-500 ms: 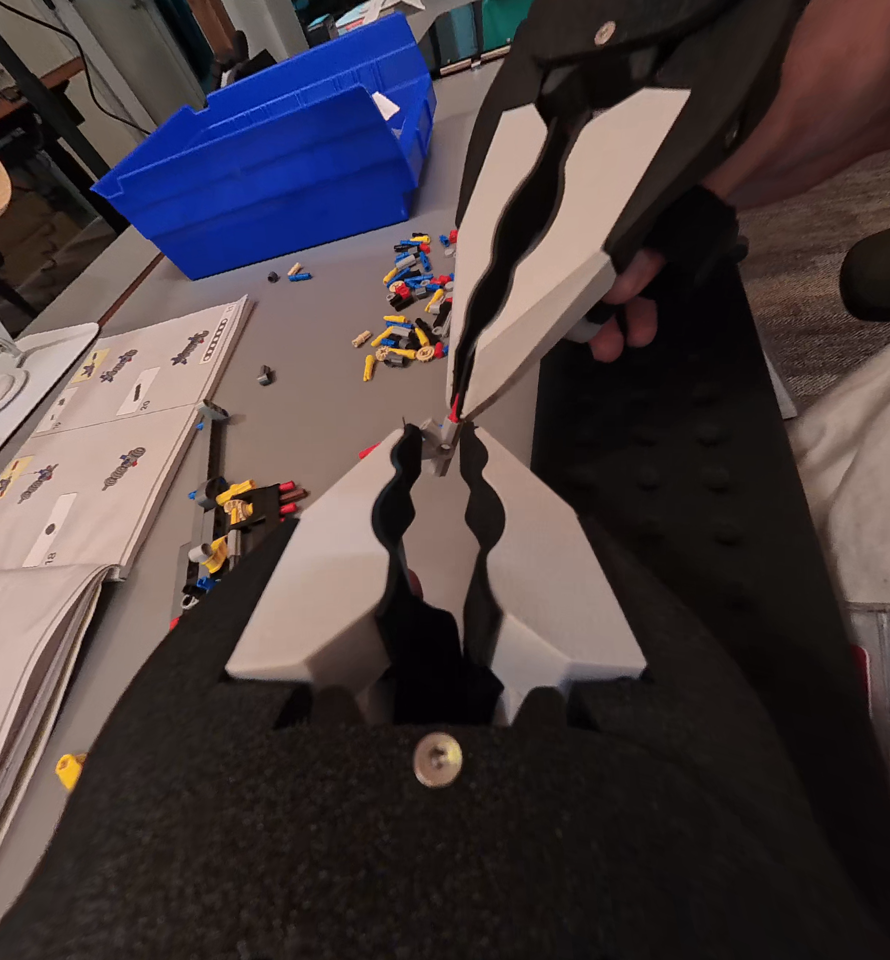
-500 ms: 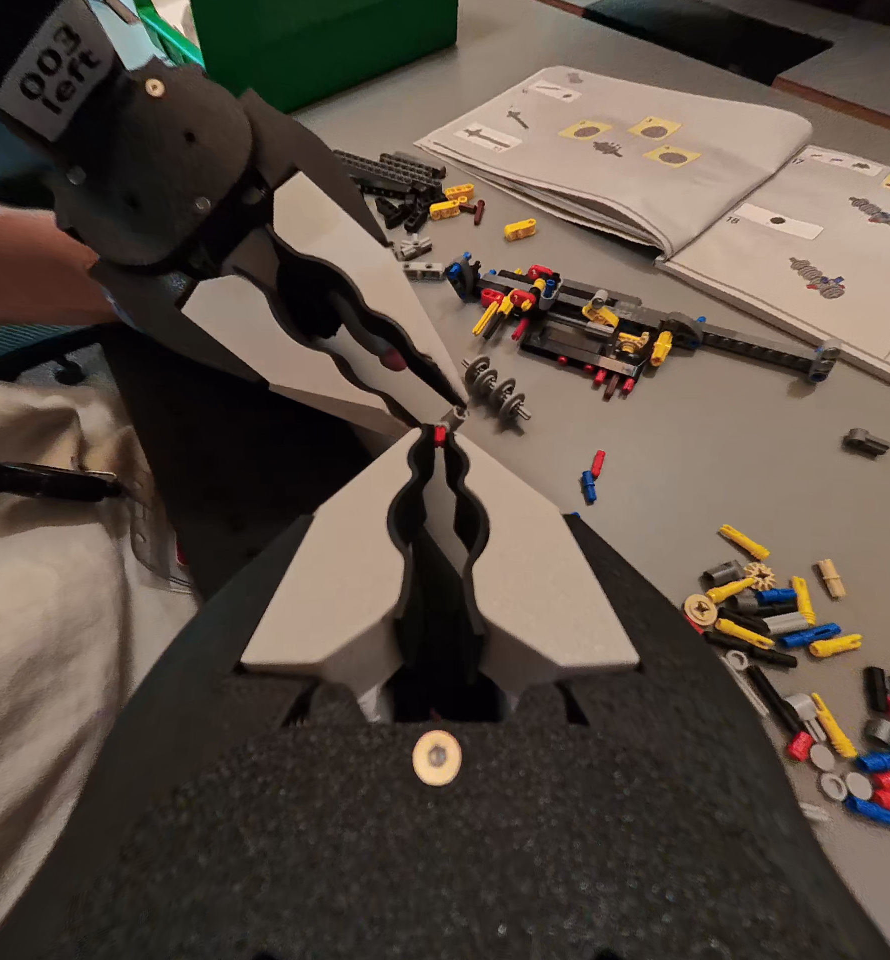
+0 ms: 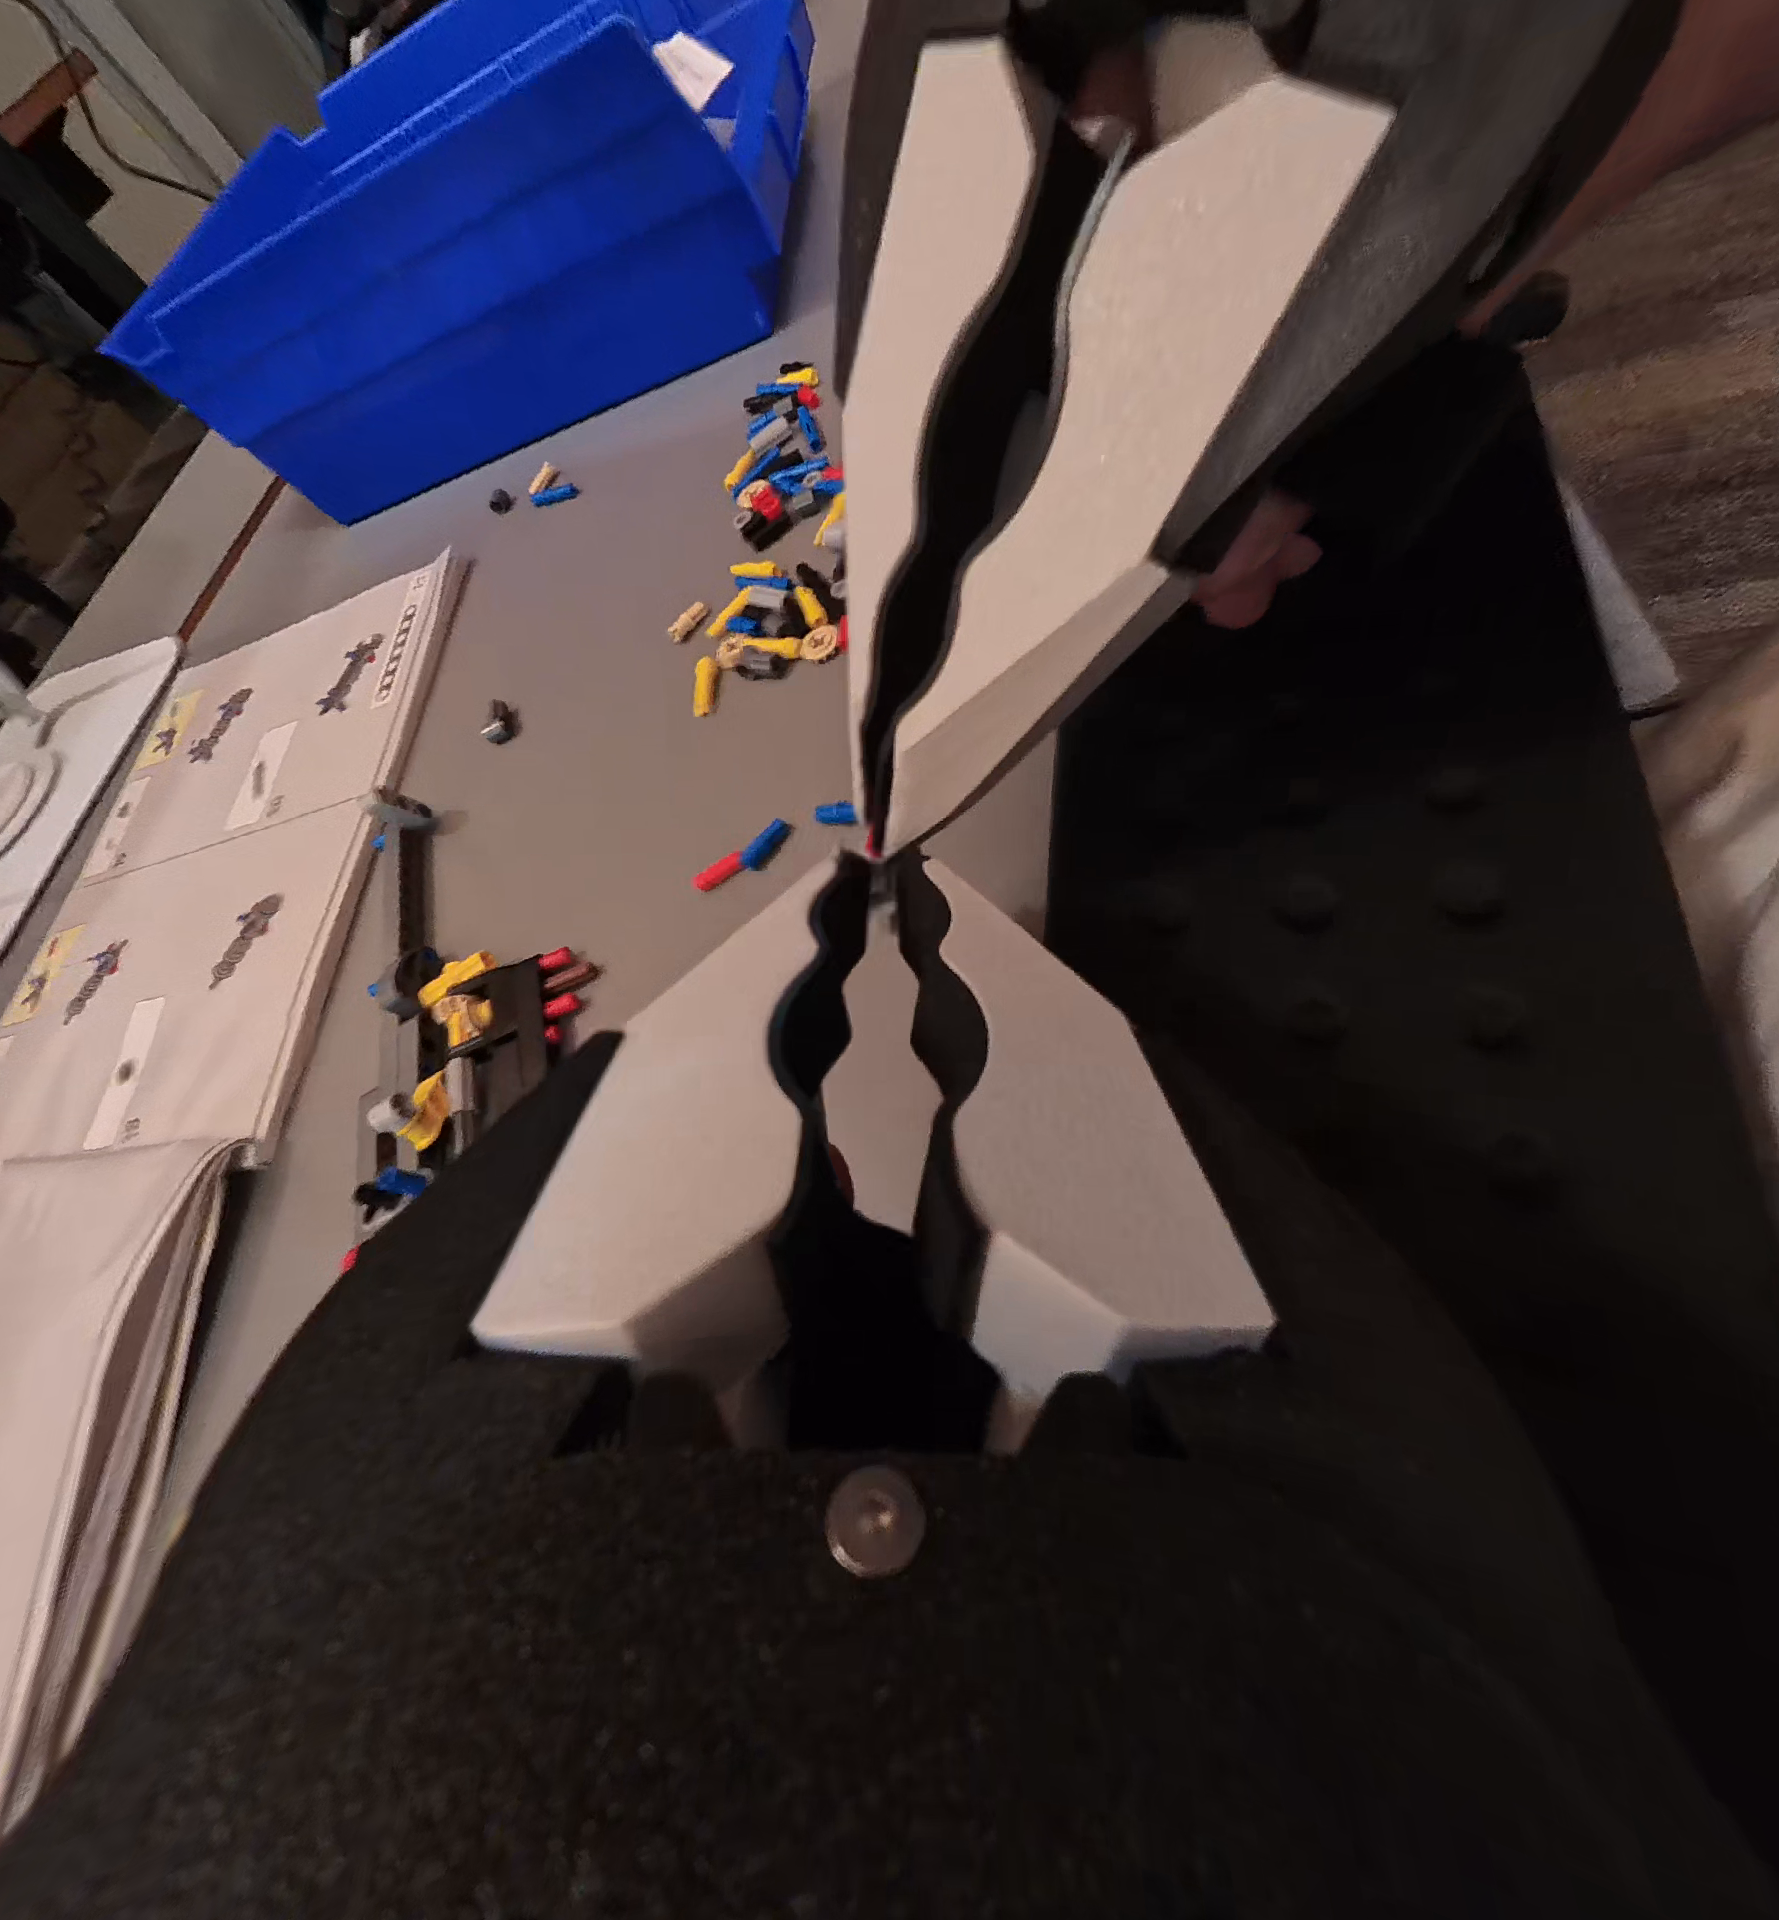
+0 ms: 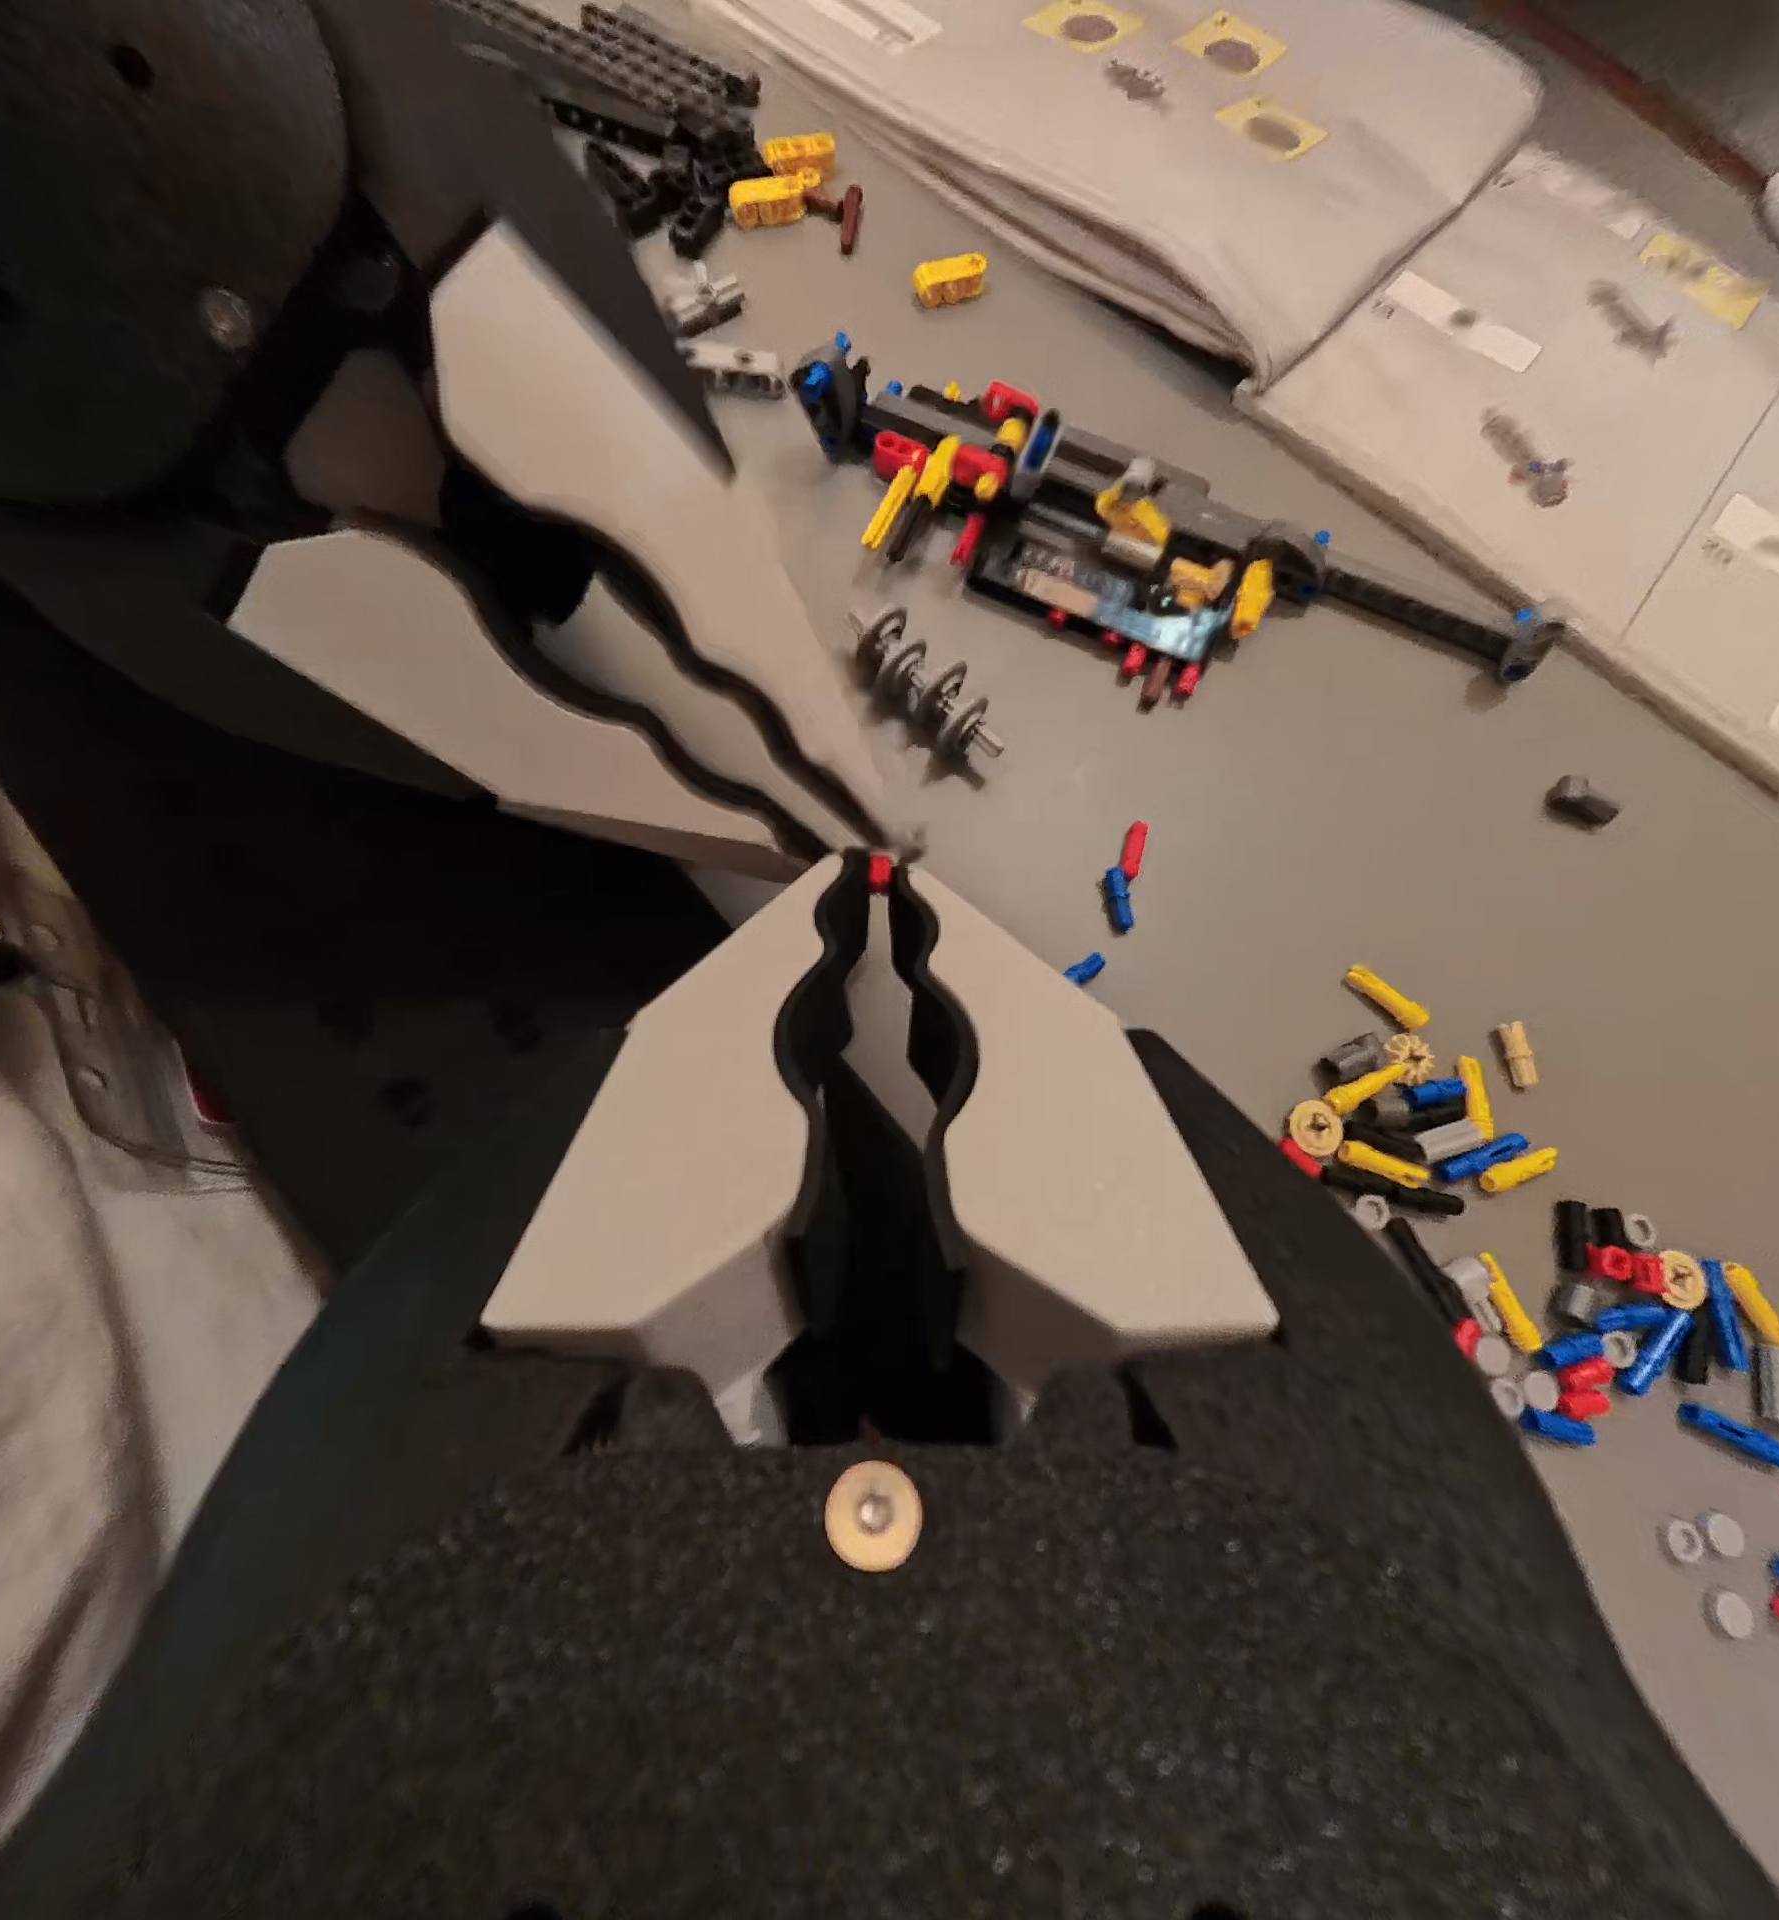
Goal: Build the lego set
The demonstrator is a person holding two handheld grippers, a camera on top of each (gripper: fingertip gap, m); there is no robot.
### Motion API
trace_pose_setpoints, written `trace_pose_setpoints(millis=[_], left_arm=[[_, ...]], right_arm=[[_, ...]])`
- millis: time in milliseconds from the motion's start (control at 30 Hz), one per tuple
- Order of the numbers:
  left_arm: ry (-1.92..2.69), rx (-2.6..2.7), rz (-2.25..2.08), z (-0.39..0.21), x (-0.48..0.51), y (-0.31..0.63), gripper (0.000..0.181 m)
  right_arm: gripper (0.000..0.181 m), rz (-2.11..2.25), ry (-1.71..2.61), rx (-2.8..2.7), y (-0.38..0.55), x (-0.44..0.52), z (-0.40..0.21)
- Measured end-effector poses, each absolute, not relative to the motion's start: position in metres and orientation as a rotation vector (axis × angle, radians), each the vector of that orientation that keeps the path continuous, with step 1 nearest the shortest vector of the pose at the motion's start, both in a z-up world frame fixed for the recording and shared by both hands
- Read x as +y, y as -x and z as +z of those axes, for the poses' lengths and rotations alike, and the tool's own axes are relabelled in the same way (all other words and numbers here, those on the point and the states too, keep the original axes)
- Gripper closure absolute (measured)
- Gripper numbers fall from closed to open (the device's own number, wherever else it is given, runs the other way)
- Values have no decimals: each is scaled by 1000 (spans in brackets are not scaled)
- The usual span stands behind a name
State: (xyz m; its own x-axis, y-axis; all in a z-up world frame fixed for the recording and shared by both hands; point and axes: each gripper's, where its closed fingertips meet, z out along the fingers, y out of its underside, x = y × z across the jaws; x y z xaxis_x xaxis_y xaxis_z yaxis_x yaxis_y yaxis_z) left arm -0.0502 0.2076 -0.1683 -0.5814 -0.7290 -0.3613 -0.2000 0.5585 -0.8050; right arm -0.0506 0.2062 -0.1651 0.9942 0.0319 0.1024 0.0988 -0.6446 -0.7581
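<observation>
A small red pin [image 4: 879, 871] is being pinched at the very tips of the right gripper [image 4: 877, 873], whose jaws are closed down on it. A small grey piece [image 3: 880, 902] is being clamped likewise by the left gripper [image 3: 877, 883], and the two tips are being held touching above the grey table [image 4: 1280, 831], near its front edge. The part-built model [image 4: 1093, 520] is being left lying toward the open instruction booklet [image 4: 1384, 208], with loose pins [image 4: 1436, 1132] scattered nearer.
</observation>
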Motion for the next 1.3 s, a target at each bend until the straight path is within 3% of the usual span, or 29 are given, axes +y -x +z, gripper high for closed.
trace_pose_setpoints(millis=[300,1300], left_arm=[[805,2121,-1053,-168,213,49,176],[697,2274,-991,-185,203,56,178]], right_arm=[[178,181,2156,57,43,196,-157],[178,216,2478,-37,51,195,-189]])
